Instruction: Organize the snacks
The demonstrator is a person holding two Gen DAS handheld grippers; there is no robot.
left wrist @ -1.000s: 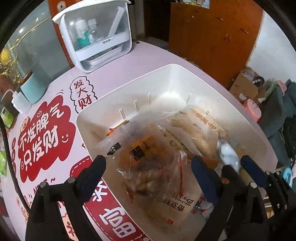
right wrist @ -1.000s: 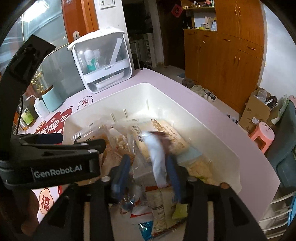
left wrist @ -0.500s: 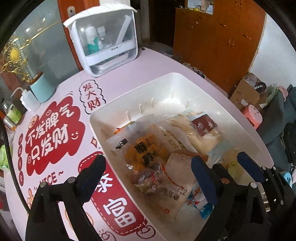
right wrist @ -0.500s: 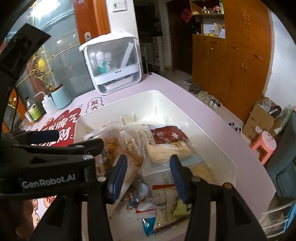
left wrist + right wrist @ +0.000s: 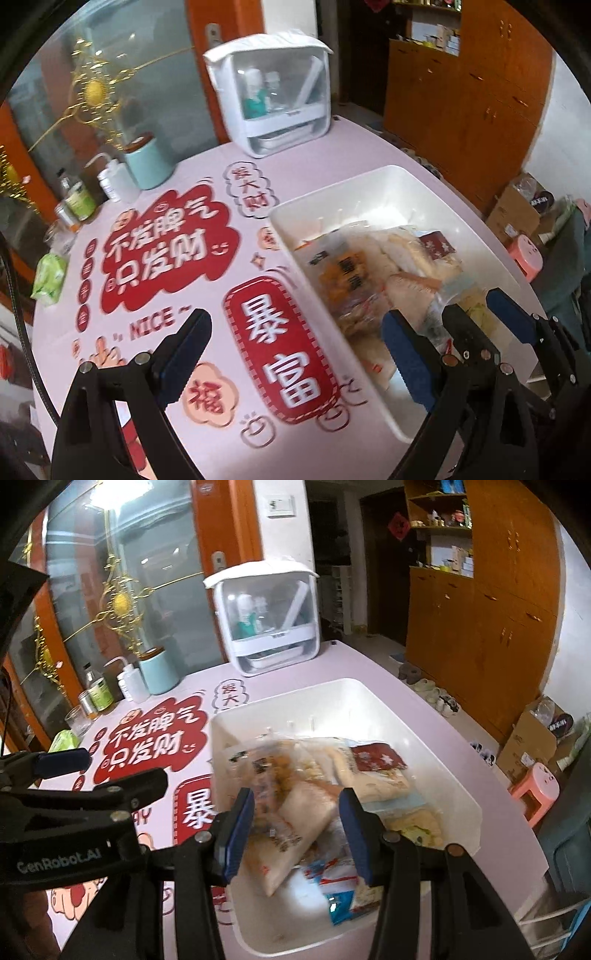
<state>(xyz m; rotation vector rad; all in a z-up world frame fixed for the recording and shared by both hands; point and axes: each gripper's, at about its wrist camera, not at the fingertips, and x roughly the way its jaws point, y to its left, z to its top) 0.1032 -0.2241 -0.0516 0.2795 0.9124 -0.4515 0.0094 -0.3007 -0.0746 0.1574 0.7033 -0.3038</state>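
White plastic bin (image 5: 436, 760) standing on the pink printed tablecloth (image 5: 166, 258), below and ahead of both claws, holding the snack packets (image 5: 325, 775) in a loose heap: clear bags of yellowish pastry overlapping one another, a dark red packet (image 5: 376, 758) toward the far right, a blue-and-white wrapper (image 5: 338, 890) nearest the right claw. Heaped flat rather than stood on edge, probably because dropped in one after another; no rows or sorting visible yet, so tidying judged unfinished.

Left gripper (image 5: 295, 343) spread wide, nothing between the blue pads (image 5: 184, 343), nothing touched. Straddling the bin's near-left rim, one finger over the tablecloth lettering, the other over the packets. Raised clear of the heap, pointing steeply down.

Right gripper (image 5: 297, 830) part open, a moderate gap between its pads (image 5: 240, 830). Pastry bags seen through that gap lie below in the bin, not pinched; pads pressing on nothing. Hanging over the near end of the bin, close beside the left gripper.

Far beyond both claws: a white lidded organiser box (image 5: 266, 624) with bottles inside, a mint-green cup (image 5: 159, 672), a squeeze bottle (image 5: 131, 683), all well apart from the bin.
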